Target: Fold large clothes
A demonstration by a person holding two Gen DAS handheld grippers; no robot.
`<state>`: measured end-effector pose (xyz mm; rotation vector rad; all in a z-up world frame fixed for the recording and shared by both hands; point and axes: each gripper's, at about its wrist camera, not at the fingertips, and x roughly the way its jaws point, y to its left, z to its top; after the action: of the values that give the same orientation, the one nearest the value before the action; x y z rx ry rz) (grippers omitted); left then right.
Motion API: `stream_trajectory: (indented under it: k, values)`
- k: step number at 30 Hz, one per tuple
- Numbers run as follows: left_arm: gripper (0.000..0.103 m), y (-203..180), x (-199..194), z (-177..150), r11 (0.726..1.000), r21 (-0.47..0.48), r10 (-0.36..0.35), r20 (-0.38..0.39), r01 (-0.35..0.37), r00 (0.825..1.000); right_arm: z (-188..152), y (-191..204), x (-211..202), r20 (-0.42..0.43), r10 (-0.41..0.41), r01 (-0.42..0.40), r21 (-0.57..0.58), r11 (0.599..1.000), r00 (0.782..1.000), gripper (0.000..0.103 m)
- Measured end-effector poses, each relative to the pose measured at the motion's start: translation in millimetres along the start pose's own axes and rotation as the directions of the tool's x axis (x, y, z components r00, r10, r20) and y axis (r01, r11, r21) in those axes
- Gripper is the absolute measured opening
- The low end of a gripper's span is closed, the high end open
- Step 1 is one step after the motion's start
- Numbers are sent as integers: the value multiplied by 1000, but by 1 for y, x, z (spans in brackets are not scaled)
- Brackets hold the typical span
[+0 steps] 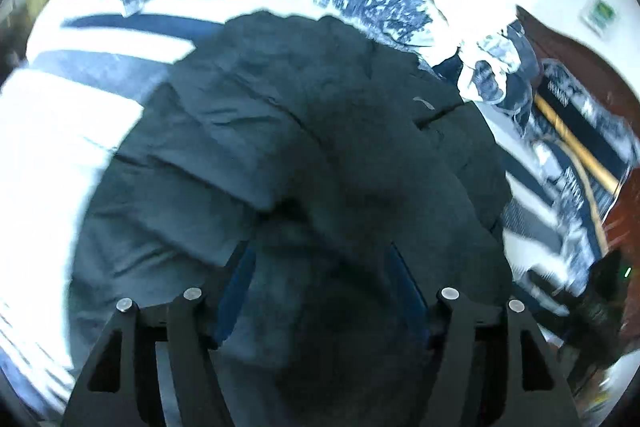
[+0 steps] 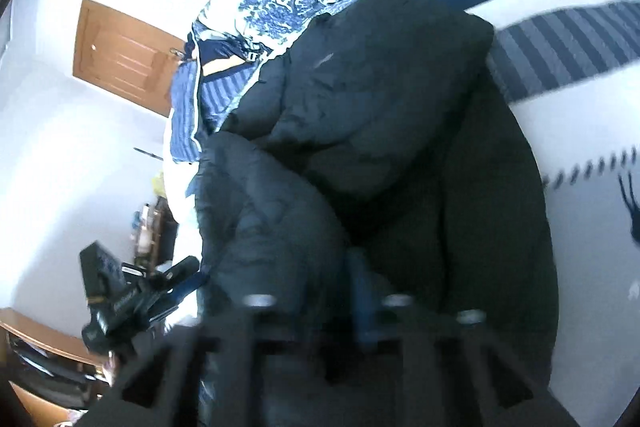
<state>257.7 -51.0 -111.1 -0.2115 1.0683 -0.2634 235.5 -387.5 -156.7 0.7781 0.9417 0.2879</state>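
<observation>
dark jacket (image 1: 304, 131) amid striped bedding (image 1: 100, 67)

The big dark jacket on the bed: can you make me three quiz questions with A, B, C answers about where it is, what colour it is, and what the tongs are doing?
1. Where does the jacket lie?
A. on the striped bedsheet
B. on a chair
C. hanging on the door

2. What colour is the jacket?
A. red
B. dark, nearly black
C. yellow

3. How are the left tongs?
A. spread wide, with jacket fabric between the fingers
B. far above the bed
C. holding a cup

Answers: 1 A, striped sheet shows all round the jacket. 2 B, it looks dark teal-black in both views. 3 A, the blue pads stand far apart with fabric bunched between. The right tongs are too blurred to judge.
</observation>
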Motion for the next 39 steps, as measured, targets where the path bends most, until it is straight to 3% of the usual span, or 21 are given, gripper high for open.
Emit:
stream_trajectory:
  k: [1, 5, 8, 12, 14, 16, 21, 25, 30, 33, 35, 39]
  values:
    - [69, -1, -15, -10, 1000, 22, 21, 15, -21, 1000, -8, -1, -9, 31, -6, 6, 8, 1000, 999, 79]
    - [75, 23, -65, -52, 995, 43, 84, 63, -87, 994, -35, 3, -40, 93, 16, -16, -9, 1000, 996, 79]
    - [76, 55, -80, -76, 996, -21, 86, 44, -85, 995, -65, 7, -65, 122, -39, 44, -33, 999, 992, 79]
    - [76, 94, -105, -107, 988, -99, 124, 5, -123, 992, -102, 9, -96, 136, -48, 50, -12, 999, 990, 79]
    - [76, 111, -124, -122, 985, -153, 79, 25, -74, 997, -113, 13, -107, 137, -62, 65, -23, 998, 989, 79]
    - [76, 118, -135, -128, 981, -174, 93, 31, -86, 995, -128, 23, -125, 121, -57, 64, -54, 997, 991, 79]
    - [76, 138, -148, -129, 973, -225, 53, 21, -47, 998, -141, 35, -140, 102, -156, 163, -67, 984, 982, 79]
    - [76, 158, -137, -130, 969, -241, 44, -13, -46, 999, -143, 0, -146, 63, -111, 108, 48, 993, 992, 79]
    - [76, 180, -113, -131, 957, -278, 57, -82, -77, 995, -144, -37, -131, 14, -132, 130, 104, 986, 991, 79]
    - [76, 184, -80, -122, 961, -273, 21, -123, -55, 992, -149, -52, -119, 1, -130, 129, 126, 984, 992, 79]
    - [76, 190, -60, -118, 959, -274, 40, -145, -79, 989, -152, -64, -107, -13, -126, 127, 138, 982, 992, 78]
    - [76, 209, -24, -116, 939, -331, 26, -193, -90, 981, -154, -83, -87, -31, -131, 134, 156, 979, 991, 77]
